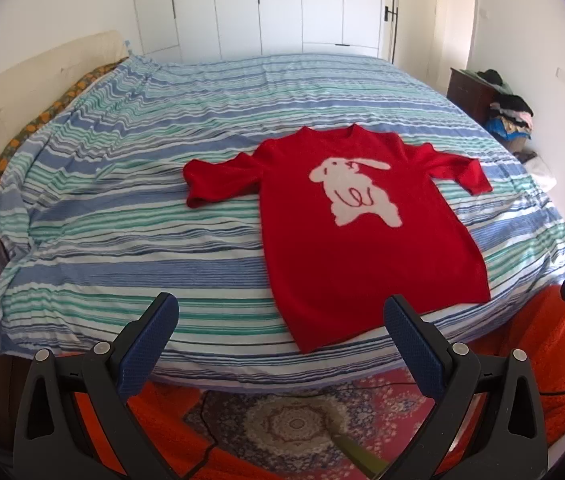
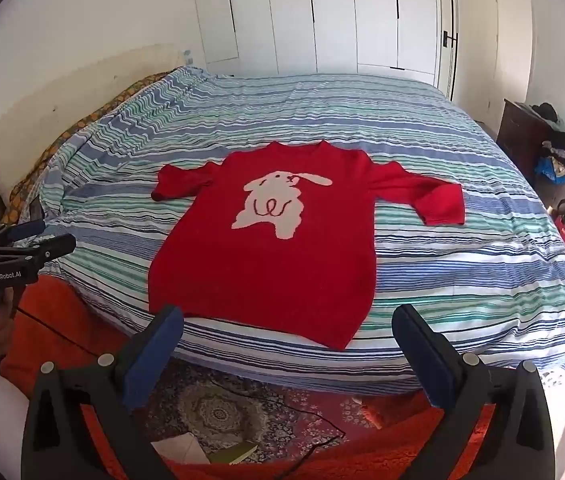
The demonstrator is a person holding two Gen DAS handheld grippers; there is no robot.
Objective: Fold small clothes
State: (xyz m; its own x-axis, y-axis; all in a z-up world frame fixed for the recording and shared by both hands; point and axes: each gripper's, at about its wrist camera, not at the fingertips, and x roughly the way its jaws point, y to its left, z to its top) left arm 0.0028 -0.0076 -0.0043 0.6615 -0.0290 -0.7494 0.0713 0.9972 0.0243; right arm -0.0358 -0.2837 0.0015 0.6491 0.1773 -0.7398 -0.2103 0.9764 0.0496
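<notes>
A small red sweater (image 1: pixel 346 248) (image 2: pixel 262 264) with a white rabbit on its front lies flat and spread out on the striped bed, sleeves out to both sides, hem toward me at the bed's near edge. My left gripper (image 1: pixel 282 312) hangs open above the near edge, left of the hem's corner, with nothing between its blue pads. Wide open as well, my right gripper (image 2: pixel 288 324) hovers just in front of the hem and holds nothing. The left gripper (image 2: pixel 30 240) also shows at the left edge of the right wrist view.
The bed (image 1: pixel 122 208) (image 2: pixel 462 280) carries a blue, green and white striped cover. A patterned rug (image 1: pixel 294 420) and an orange blanket (image 2: pixel 62 332) lie below its near edge. A dark nightstand (image 1: pixel 470 92) with piled clothes (image 2: pixel 562 160) stands at the right. White wardrobe doors (image 1: pixel 282 4) line the back wall.
</notes>
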